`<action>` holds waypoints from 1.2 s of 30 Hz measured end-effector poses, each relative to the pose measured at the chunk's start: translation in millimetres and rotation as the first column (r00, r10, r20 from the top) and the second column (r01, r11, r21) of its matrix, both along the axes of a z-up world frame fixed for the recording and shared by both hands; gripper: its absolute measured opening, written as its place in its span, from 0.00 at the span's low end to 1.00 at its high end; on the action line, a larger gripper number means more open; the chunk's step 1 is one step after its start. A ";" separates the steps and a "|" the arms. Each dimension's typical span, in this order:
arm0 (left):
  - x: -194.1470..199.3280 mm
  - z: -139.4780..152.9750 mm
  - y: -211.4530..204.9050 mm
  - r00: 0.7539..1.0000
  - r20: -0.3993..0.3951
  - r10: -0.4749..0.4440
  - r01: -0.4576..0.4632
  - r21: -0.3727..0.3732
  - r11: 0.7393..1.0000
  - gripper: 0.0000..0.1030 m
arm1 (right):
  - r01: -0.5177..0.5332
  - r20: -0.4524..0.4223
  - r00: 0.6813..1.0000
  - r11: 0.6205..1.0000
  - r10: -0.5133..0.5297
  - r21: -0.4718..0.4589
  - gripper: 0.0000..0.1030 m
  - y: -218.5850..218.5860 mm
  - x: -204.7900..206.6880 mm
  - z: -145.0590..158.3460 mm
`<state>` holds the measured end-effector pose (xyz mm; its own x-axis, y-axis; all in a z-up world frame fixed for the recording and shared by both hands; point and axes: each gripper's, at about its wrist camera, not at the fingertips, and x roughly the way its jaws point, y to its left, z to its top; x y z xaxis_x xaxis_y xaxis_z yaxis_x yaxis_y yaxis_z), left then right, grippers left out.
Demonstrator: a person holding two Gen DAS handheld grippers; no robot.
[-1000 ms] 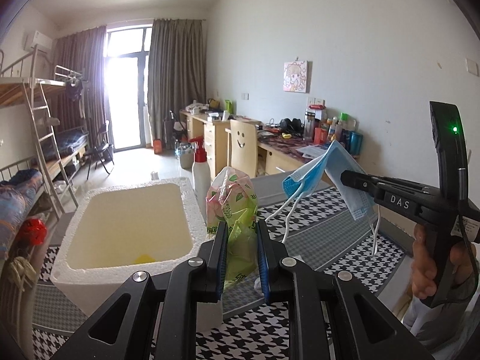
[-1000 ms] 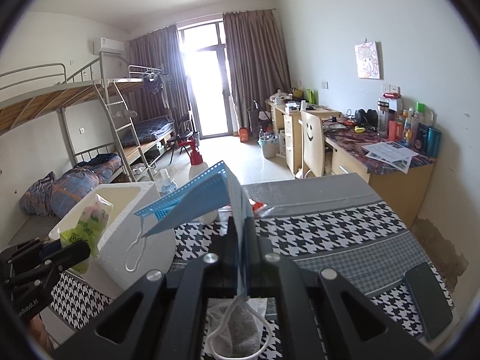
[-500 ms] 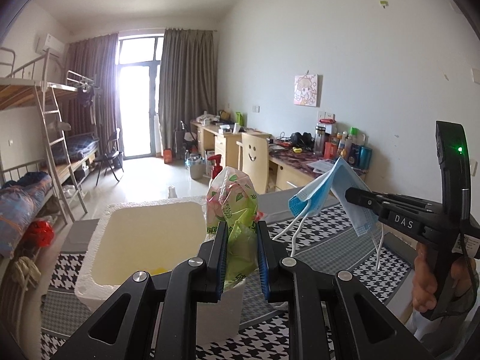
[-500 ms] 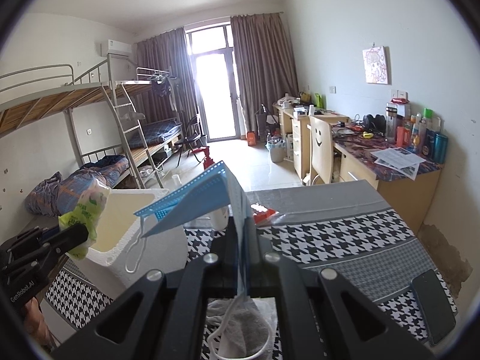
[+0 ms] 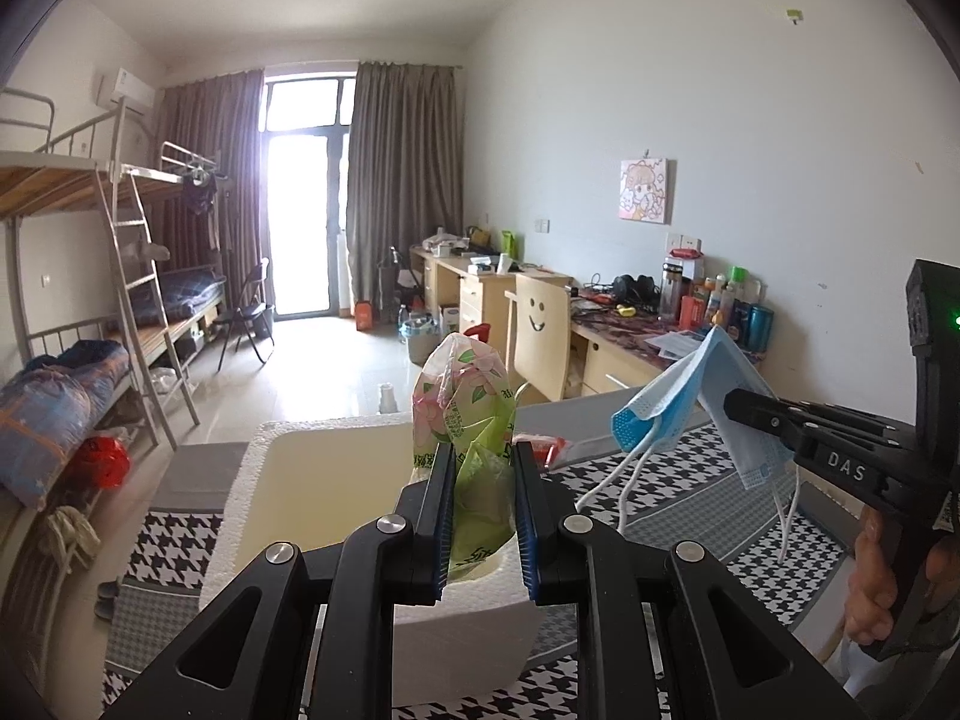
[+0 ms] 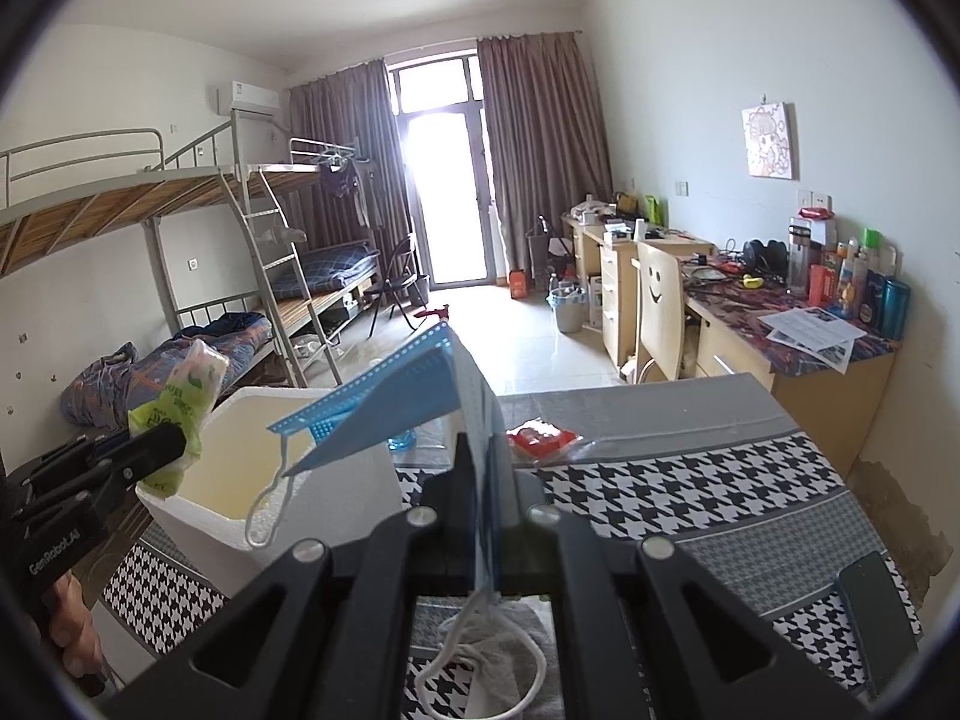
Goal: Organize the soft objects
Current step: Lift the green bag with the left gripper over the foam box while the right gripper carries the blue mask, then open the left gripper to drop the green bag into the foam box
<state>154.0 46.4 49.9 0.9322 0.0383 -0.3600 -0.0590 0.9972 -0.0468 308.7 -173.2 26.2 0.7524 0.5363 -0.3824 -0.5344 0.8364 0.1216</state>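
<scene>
Both grippers carried loads: left gripper (image 5: 483, 504) clamped a tissue pack (image 5: 465, 414), right gripper (image 6: 486, 516) a mask (image 6: 408, 402); next, dropping both into the foam box (image 5: 288, 480) at ten o'clock.

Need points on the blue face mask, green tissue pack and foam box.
blue face mask (image 6: 414, 396), right wrist view, pleated outer panel.
green tissue pack (image 5: 465, 414), left wrist view, upper printed wrapper.
foam box (image 5: 252, 480), left wrist view, left rim.
</scene>
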 end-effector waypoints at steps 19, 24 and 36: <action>13.6 -2.0 28.8 0.996 -0.018 0.083 -0.082 0.004 0.997 0.19 | -0.063 0.000 0.998 0.998 0.063 0.004 0.05 24.7 3.9 5.1; 18.1 -3.9 32.7 0.995 -0.030 0.100 -0.099 0.010 0.995 0.19 | -0.075 -0.008 0.997 0.997 0.075 0.003 0.05 30.2 5.3 3.6; 33.5 -10.2 41.4 0.993 -0.078 0.089 -0.089 -0.005 0.996 0.48 | -0.084 -0.009 0.996 0.996 0.084 0.002 0.05 36.1 5.0 5.0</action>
